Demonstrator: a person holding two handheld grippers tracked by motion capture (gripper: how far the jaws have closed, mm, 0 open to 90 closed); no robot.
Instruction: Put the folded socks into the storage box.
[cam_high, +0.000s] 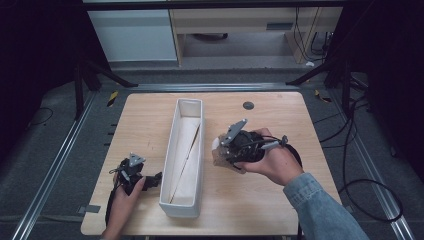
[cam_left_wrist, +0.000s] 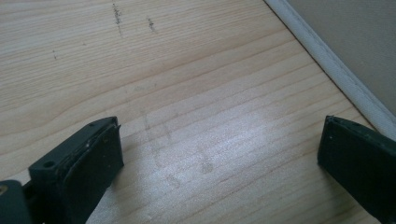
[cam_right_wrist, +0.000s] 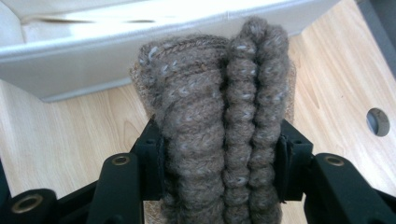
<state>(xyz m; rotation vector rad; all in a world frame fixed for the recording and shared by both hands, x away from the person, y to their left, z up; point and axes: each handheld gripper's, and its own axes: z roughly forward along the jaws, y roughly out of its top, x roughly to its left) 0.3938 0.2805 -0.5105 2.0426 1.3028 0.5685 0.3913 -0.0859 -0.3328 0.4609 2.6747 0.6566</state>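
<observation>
Knitwear, a rolled brown wool piece (cam_right_wrist: 219, 126) pinched in my right claw (cam_high: 223, 150), held just above the surface beside the white tray (cam_high: 172, 150) toward the right edge, my left claw (cam_left_wrist: 219, 158) spread wide, low over bare wood near the tray's left wall.

Fuzzy brown knitted wool bundle (cam_right_wrist: 219, 126), smooth matt white plastic bin (cam_high: 171, 150), pale grained wooden table (cam_high: 280, 200).

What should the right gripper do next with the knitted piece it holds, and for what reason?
Probably carry it a little leftward, over the white bin. The right gripper is shut on the brown knitted piece, which is beside the bin, not above its opening. The left gripper rests open on the table.
</observation>
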